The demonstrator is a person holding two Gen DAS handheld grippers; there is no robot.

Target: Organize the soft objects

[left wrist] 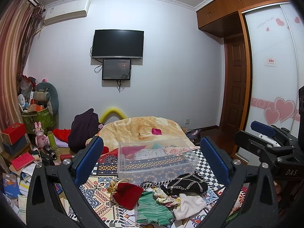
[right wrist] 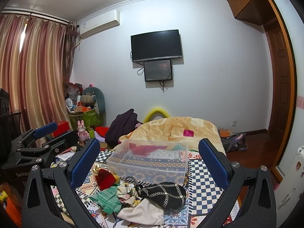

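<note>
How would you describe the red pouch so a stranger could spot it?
Find the clear plastic box on the patterned bedspread. In the pile in front of it, the red velvet pouch lies leftmost, beside the green knit. Only it has a gold ribbon.

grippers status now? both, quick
Left gripper: open, holding nothing.
Right gripper: open, holding nothing.

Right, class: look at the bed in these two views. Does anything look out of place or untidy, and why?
Yes. A loose heap of soft things lies on the patterned bedcover in front of the clear plastic box: a red pouch, green knit, black chain-trimmed piece and white cloth, overlapping rather than sorted. Both grippers' jaws are open and hold nothing.
</note>
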